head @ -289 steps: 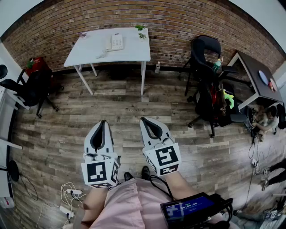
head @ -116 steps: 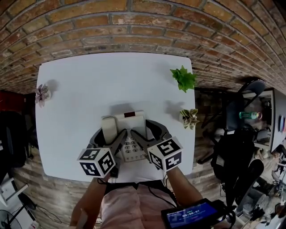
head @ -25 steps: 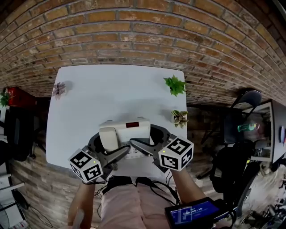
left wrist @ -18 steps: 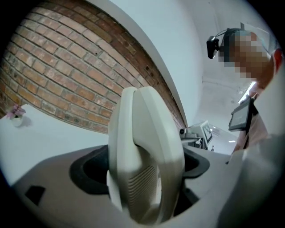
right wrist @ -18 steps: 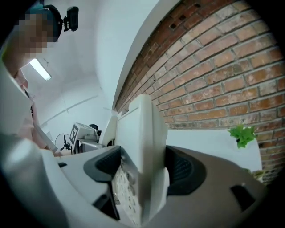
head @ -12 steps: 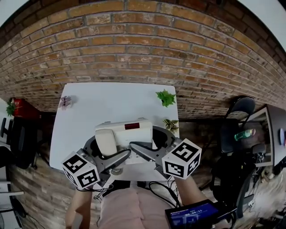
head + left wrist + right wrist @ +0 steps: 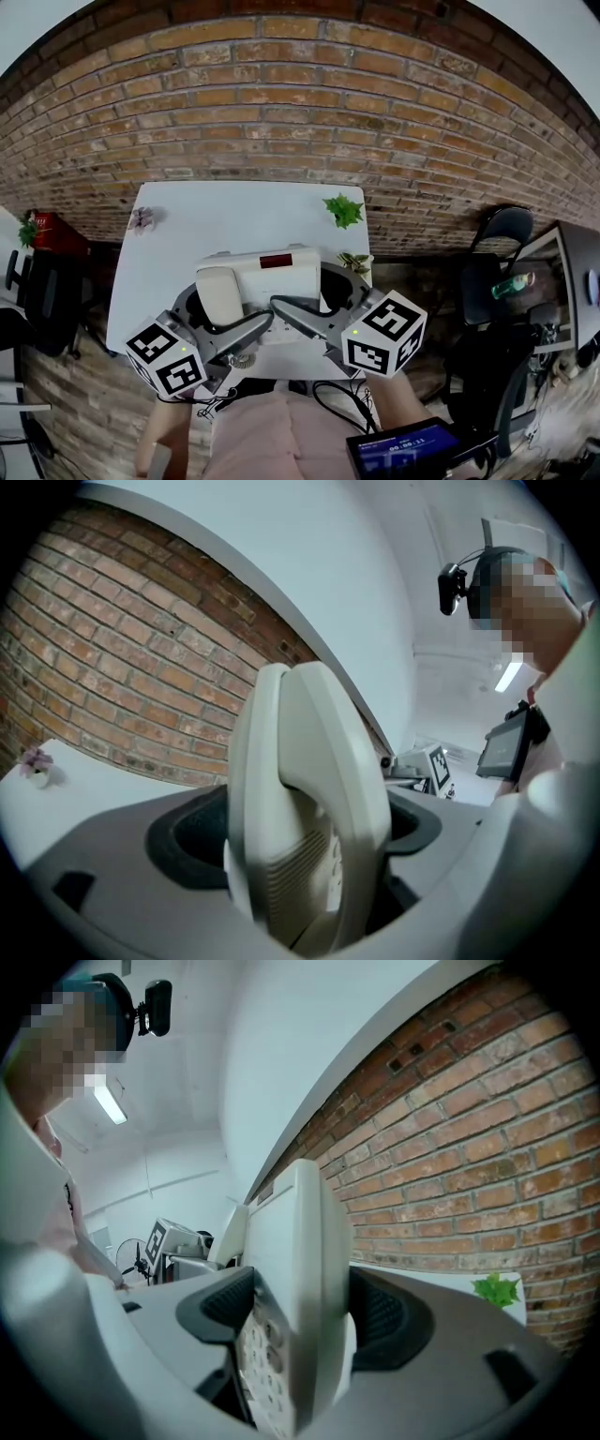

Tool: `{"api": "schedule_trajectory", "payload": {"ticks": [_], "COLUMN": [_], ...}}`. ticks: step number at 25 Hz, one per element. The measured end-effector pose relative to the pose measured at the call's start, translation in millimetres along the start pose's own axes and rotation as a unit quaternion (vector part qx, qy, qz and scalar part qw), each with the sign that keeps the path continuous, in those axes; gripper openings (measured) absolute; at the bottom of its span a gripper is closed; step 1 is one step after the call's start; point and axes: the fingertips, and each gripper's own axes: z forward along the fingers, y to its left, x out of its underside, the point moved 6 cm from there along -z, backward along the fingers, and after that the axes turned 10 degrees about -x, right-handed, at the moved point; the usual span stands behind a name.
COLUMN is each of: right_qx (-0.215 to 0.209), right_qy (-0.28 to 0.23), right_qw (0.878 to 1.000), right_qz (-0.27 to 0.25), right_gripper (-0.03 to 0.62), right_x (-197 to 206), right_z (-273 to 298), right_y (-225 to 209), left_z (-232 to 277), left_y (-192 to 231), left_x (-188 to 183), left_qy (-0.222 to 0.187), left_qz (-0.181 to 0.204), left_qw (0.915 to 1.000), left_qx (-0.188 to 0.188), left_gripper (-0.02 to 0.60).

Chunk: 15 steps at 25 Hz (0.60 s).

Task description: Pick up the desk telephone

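The cream desk telephone (image 7: 267, 274), with its handset on the left side, hangs in the air above the white table (image 7: 234, 211). My left gripper (image 7: 214, 314) is shut on the telephone's left end, its jaws either side of the handset (image 7: 305, 799). At the other end my right gripper (image 7: 326, 298) is shut on the keypad side of the telephone (image 7: 295, 1279), with one pad on each face. In the left gripper view my left gripper (image 7: 300, 855) shows the handset filling the gap; my right gripper (image 7: 300, 1335) shows the same in its own view.
A green plant (image 7: 343, 210) and a small potted plant (image 7: 354, 262) stand near the table's right edge, and a small pink plant (image 7: 142, 218) at its far left corner. A brick wall (image 7: 300, 103) runs behind. A black chair (image 7: 497, 244) stands to the right.
Both grippers have risen together with the telephone held between them. The table now looks smaller and lies farther below.
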Motion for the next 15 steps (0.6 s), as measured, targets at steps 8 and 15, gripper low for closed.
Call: {"api": "schedule_trajectory", "payload": {"ticks": [8, 15], "right_qx": [0.001, 0.005], "right_qy": [-0.004, -0.009], "right_qw": [1.0, 1.0], "right_qz": [0.004, 0.004], "right_gripper": [0.318, 0.319], "right_x": [0.0, 0.1], "right_z": [-3.1, -4.2], "right_y": [0.2, -1.4], "left_z": [0.9, 4.3], "left_y": [-3.3, -2.7], "left_x": [-2.1, -2.3], "left_qy": [0.001, 0.005], "left_qz": [0.004, 0.005], "left_qw": [1.0, 1.0], "left_qx": [0.0, 0.003], "left_gripper": [0.465, 0.465]}}
